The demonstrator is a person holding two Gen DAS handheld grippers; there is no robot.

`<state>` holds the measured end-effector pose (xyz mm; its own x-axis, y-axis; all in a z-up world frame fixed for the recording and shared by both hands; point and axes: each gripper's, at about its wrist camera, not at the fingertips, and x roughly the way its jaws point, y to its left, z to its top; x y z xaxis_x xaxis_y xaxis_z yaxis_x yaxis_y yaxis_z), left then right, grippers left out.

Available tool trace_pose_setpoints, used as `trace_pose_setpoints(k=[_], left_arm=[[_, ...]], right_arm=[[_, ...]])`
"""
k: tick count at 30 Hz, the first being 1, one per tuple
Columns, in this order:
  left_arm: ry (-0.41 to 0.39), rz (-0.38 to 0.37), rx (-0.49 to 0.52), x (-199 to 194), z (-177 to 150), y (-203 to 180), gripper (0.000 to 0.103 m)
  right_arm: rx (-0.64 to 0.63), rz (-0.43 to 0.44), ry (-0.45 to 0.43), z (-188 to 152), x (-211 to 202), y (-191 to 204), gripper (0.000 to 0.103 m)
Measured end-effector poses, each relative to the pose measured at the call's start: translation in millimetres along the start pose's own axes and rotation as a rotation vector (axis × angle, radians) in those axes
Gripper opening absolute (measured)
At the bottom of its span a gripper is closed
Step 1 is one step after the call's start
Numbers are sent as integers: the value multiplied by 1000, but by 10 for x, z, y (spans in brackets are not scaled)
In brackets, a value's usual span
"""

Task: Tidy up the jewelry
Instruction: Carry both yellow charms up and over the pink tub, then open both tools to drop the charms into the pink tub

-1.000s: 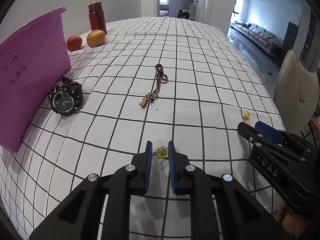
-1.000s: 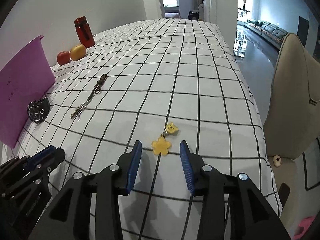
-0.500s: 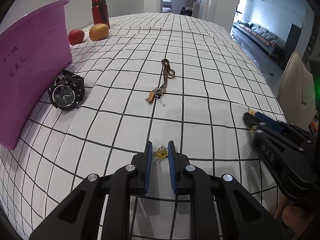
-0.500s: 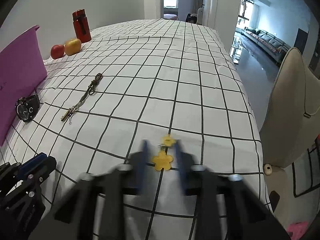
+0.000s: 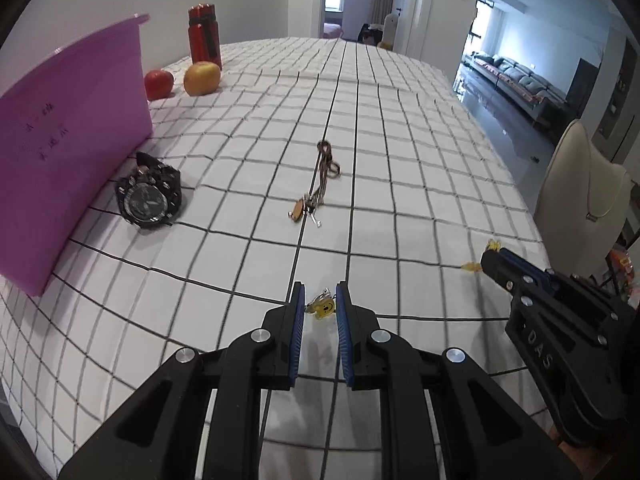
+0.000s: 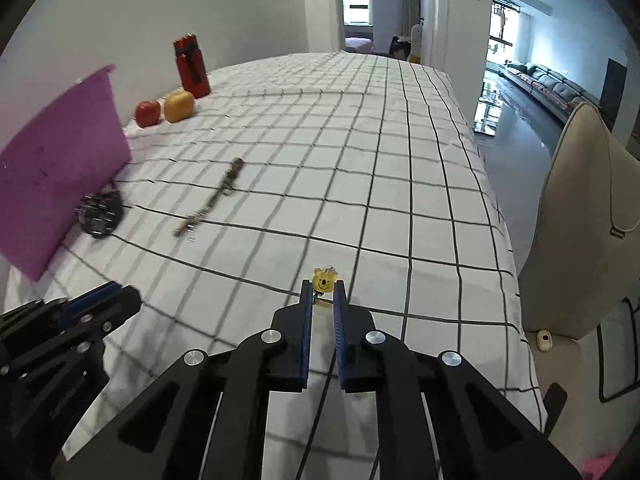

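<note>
My left gripper point(image 5: 320, 300) is shut on a small yellow smiley-face earring point(image 5: 323, 307), held just above the checked cloth. My right gripper point(image 6: 323, 296) is shut on a yellow bear-and-flower earring point(image 6: 323, 280); the bear head pokes out past the pads. In the left wrist view the right gripper point(image 5: 500, 264) reaches in from the right with yellow bits at its tip. The left gripper point(image 6: 116, 298) shows at the lower left of the right wrist view. A black watch point(image 5: 149, 200) and a brown cord necklace point(image 5: 320, 184) lie on the cloth farther back.
A purple bin point(image 5: 68, 160) stands at the left by the watch. A red apple point(image 5: 159, 83), a yellow apple point(image 5: 202, 78) and a red bottle point(image 5: 205, 36) sit at the far left. A beige necklace bust point(image 6: 580, 220) stands off the table's right edge.
The right gripper closed on the yellow earring and lifted it off the cloth. Both grippers rose slightly; the left kept its hold on the smiley earring.
</note>
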<state>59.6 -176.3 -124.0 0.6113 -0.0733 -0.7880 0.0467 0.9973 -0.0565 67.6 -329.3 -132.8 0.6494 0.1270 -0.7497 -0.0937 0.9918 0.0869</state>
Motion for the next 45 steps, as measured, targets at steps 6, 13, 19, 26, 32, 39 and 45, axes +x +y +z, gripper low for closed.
trace_pose_setpoints(k=[6, 13, 19, 26, 32, 39, 45], left_arm=[[-41, 14, -38, -482, 156, 123, 16], [-131, 79, -121, -1279, 464, 576, 16], [-180, 168, -198, -1734, 753, 1255, 16], [-197, 249, -238, -1916, 1053, 2187, 16], [-159, 252, -246, -1737, 1269, 2996, 16], [-43, 236, -250, -1249, 1396, 3628, 17], [56, 219, -282, -939, 1405, 3840, 21]], right_arm=[[-39, 62, -35, 190, -490, 158, 10], [-109, 214, -94, 626, -1041, 680, 10], [-179, 356, -153, 1071, -1338, 1379, 10], [-212, 450, -176, 1503, -1298, 2328, 10], [-215, 467, -120, 1747, -950, 3121, 10], [-236, 446, -15, 1863, -404, 3795, 10], [-251, 417, 94, 1861, -43, 4026, 10]])
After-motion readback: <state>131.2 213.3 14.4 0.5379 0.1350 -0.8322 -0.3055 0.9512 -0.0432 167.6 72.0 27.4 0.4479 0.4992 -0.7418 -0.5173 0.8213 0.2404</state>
